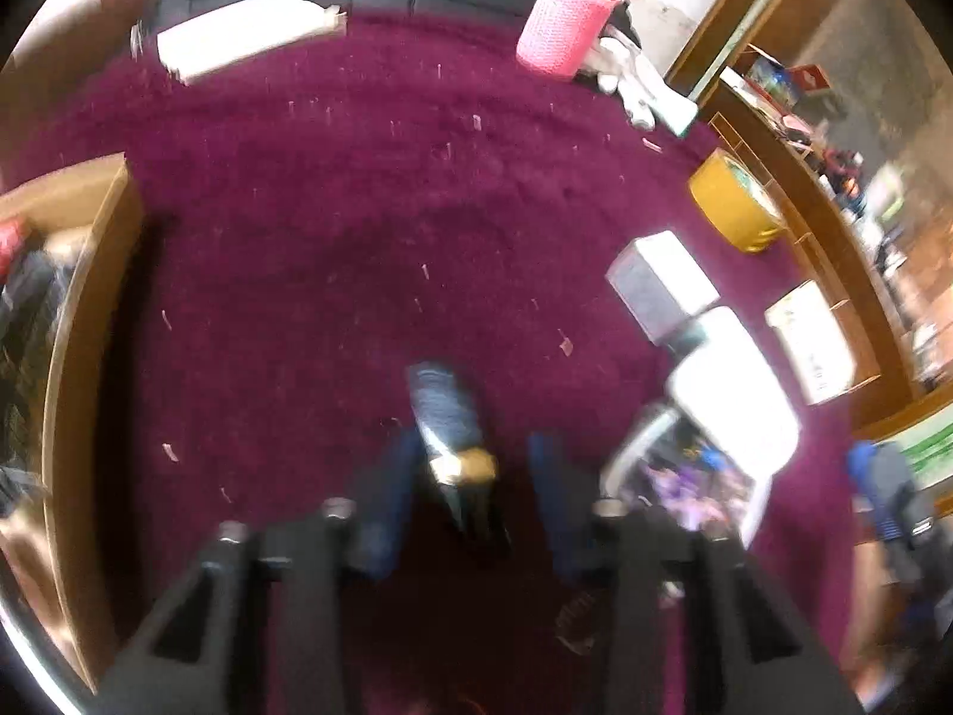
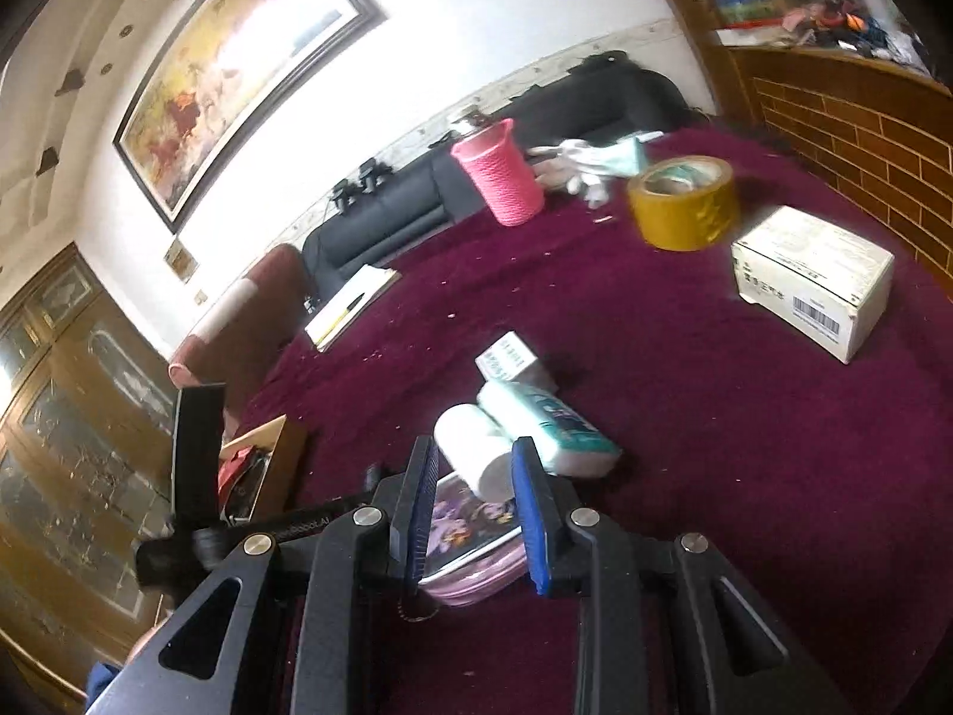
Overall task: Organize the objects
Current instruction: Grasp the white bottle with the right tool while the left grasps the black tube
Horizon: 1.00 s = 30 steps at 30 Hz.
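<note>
In the left wrist view my left gripper (image 1: pixel 473 453) is open above the maroon carpet; a small dark blue object with a gold band (image 1: pixel 454 435) lies between its fingers, blurred, apparently not gripped. In the right wrist view my right gripper (image 2: pixel 473 465) is open over a white bottle (image 2: pixel 473 456), with a pink floral pouch (image 2: pixel 470 542) below it and a teal-and-white tube (image 2: pixel 548 426) to the right. A small white box (image 2: pixel 506 357) lies beyond.
A cardboard box (image 1: pixel 77 322) with items stands at left, also showing in the right wrist view (image 2: pixel 262 465). A yellow tape roll (image 2: pixel 685 202), pink basket (image 2: pixel 500 179), white carton (image 2: pixel 816 280), notepad (image 2: pixel 351 304) and black sofa (image 2: pixel 536 137) lie farther off.
</note>
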Each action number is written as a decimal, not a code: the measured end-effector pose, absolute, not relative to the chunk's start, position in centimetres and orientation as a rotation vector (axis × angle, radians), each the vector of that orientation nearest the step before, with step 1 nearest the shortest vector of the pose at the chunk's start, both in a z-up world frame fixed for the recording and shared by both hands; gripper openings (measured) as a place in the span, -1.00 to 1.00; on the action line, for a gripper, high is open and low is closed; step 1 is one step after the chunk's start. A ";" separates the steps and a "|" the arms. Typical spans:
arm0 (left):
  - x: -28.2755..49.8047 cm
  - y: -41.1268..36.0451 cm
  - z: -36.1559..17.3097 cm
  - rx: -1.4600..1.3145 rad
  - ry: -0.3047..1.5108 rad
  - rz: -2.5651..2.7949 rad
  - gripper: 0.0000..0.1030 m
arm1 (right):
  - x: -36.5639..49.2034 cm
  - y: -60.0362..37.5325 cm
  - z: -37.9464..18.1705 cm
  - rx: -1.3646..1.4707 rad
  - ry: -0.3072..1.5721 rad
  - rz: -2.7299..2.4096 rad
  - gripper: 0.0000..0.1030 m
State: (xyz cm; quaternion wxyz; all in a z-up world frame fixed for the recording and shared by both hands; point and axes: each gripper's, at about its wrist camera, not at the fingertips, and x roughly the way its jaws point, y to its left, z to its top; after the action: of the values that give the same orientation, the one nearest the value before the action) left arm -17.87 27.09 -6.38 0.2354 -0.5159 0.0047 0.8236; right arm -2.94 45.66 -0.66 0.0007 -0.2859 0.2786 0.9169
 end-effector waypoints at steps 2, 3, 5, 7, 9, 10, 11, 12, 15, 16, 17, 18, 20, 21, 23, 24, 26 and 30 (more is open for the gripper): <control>-17.7 26.6 -6.5 -1.397 0.029 2.262 -0.64 | -2.9 46.0 -0.9 -0.897 0.887 2.878 -0.45; -17.6 26.0 -6.6 -1.401 0.011 2.245 -0.64 | -3.0 46.0 -1.0 -0.903 0.879 2.886 -0.41; -17.1 24.6 -6.5 -1.402 -0.007 2.219 -0.65 | -3.6 45.2 -1.0 -0.944 0.824 2.918 -0.41; -16.4 23.4 -6.5 -1.366 -0.007 2.221 -0.66 | -4.4 44.3 -1.0 -0.996 0.746 2.933 -0.41; -16.0 23.0 -6.5 -1.341 -0.009 2.226 -0.65 | -5.6 43.1 -0.6 -1.062 0.612 2.940 -0.41; -15.7 23.1 -6.5 -1.327 -0.001 2.233 -0.65 | -6.1 42.5 -0.4 -1.084 0.544 2.949 -0.41; -15.5 23.2 -6.5 -1.313 0.012 2.243 -0.65 | -6.7 41.9 0.1 -1.089 0.453 2.964 -0.41; -15.4 23.4 -6.5 -1.300 0.021 2.251 -0.65 | -7.3 41.3 0.4 -1.088 0.360 2.974 -0.41; -15.2 23.3 -6.6 -1.264 0.017 2.257 -0.65 | -10.1 40.3 0.0 -1.215 0.189 2.972 -0.41; -15.3 23.3 -6.7 -1.261 0.012 2.253 -0.65 | -10.9 40.2 -0.3 -1.242 0.162 2.962 -0.42; -15.4 23.3 -6.7 -1.261 0.001 2.246 -0.65 | -11.5 40.1 -0.7 -1.266 0.130 2.947 -0.42; -15.6 23.3 -6.8 -1.261 -0.006 2.239 -0.65 | -11.9 40.0 -0.8 -1.259 0.078 2.926 -0.42; -15.8 23.1 -6.8 -1.256 -0.017 2.229 -0.65 | -12.4 40.1 -1.3 -1.310 0.047 2.910 -0.41; -15.8 23.1 -6.8 -1.256 -0.020 2.226 -0.65 | -12.5 40.3 -1.5 -1.328 0.049 2.916 -0.39; -15.8 23.2 -6.8 -1.249 -0.009 2.225 -0.65 | -12.4 40.6 -1.8 -1.322 0.045 2.925 -0.34; -15.7 23.2 -6.8 -1.246 -0.005 2.227 -0.65 | -12.4 40.9 -1.9 -1.322 0.073 2.925 -0.31; -15.7 23.5 -6.8 -1.238 0.012 2.232 -0.65 | -12.4 41.2 -2.2 -1.324 0.124 2.937 -0.30; -15.9 23.8 -6.9 -1.226 0.033 2.240 -0.65 | -12.3 40.5 -2.4 -1.336 0.099 2.940 -0.25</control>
State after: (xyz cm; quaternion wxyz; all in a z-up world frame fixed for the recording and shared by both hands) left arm -15.88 23.83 -6.92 0.2897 -0.4595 0.0125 0.8395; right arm -12.28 40.55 -2.44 -0.0446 -0.4130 0.0307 0.9091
